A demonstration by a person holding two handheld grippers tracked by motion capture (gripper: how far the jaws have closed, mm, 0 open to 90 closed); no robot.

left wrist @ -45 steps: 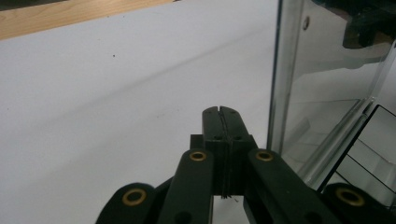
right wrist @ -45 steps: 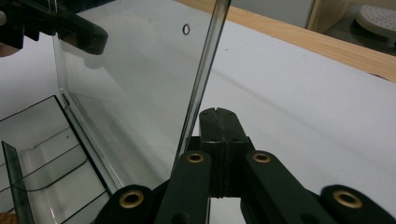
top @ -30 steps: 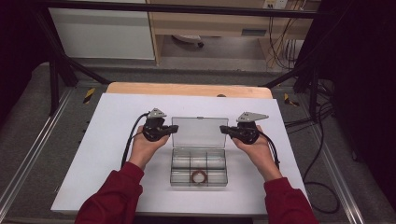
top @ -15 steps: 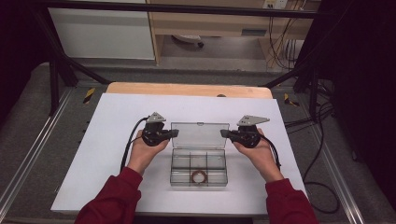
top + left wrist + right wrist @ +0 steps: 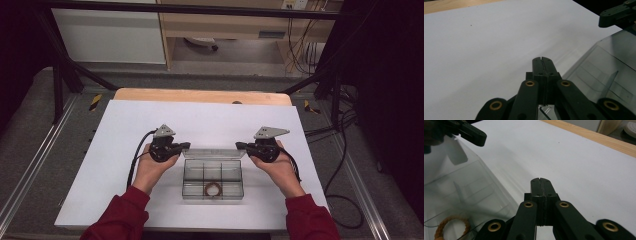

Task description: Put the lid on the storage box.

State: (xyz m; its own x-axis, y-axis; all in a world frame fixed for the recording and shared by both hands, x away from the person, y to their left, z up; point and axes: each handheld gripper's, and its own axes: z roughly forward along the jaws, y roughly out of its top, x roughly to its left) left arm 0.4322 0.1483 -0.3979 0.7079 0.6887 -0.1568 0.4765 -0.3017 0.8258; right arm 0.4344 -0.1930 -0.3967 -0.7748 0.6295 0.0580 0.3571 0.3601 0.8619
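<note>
Box: clear plastic compartment box (image 5: pixel 212 179), lid (image 5: pixel 214 153) raised at 12 o'clock.
Contents: brown ring (image 5: pixel 213 189).
Left gripper (image 5: pixel 186 145): pressed together, empty.
Right gripper (image 5: pixel 239 145): likewise.
Left: likely closing lid.

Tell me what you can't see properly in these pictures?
- High view: the brown ring in the clear box is too small to identify.
- Right gripper view: the frame's bottom edge cuts off that ring.
- Left gripper view: the box lid runs past the right edge.
</note>
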